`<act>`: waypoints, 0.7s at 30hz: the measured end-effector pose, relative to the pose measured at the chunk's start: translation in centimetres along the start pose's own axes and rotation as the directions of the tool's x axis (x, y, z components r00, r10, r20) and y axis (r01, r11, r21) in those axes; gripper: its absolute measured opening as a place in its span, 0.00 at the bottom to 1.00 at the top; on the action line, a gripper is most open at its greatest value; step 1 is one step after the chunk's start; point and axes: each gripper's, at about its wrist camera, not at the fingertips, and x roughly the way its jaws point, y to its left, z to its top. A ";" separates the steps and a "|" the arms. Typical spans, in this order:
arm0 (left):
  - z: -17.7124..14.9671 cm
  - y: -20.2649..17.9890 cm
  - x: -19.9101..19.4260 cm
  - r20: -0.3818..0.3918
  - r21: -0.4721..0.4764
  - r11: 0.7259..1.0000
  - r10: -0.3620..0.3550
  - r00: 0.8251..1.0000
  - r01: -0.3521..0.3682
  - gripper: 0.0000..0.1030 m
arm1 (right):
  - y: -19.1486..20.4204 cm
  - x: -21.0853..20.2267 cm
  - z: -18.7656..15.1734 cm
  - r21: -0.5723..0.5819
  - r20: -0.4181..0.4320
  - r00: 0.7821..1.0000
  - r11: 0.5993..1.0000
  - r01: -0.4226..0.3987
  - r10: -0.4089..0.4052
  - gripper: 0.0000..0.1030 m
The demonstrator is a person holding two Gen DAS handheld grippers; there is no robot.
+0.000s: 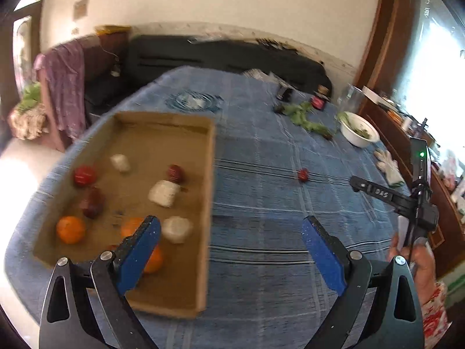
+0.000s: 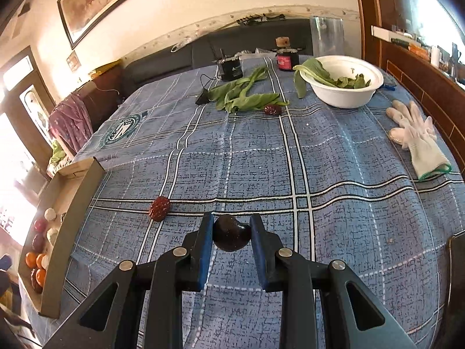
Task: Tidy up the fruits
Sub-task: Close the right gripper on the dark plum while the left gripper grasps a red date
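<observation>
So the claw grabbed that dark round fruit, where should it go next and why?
Probably carry it left, over the wall of the cardboard tray, and set it down inside. The right gripper is shut on the dark fruit, and the tray already holds oranges and red fruits. A wrinkled red fruit lies on the cloth in between, so lifting clear of it seems wise.

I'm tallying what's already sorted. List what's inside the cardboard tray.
In the cardboard tray: three oranges, three white lumps and several dark red fruits. The left gripper finger covers part of the near oranges; anything beneath it is hidden.
</observation>
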 end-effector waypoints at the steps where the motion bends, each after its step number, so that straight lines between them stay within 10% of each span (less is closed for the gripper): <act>1: 0.1 -0.4 0.7 -0.008 0.003 1.000 -0.013 1.000 0.013 0.94 | -0.1 0.0 -0.1 0.003 0.002 1.000 1.000 -0.002 0.002 0.26; 4: 0.5 -2.4 3.6 -0.029 0.032 0.998 -0.053 0.998 0.054 0.92 | -0.3 0.7 -0.4 -0.001 -0.016 1.000 1.000 -0.001 0.001 0.26; 8: 1.4 -5.1 8.6 -0.116 0.067 0.994 -0.083 0.990 0.092 0.61 | -0.6 1.0 -0.4 -0.001 -0.019 1.000 1.000 -0.006 0.006 0.26; 21: 4.9 -10.1 18.6 -0.176 0.079 0.986 -0.131 0.976 0.146 0.59 | -2.2 1.0 0.2 0.075 -0.020 0.999 0.996 -0.039 0.040 0.27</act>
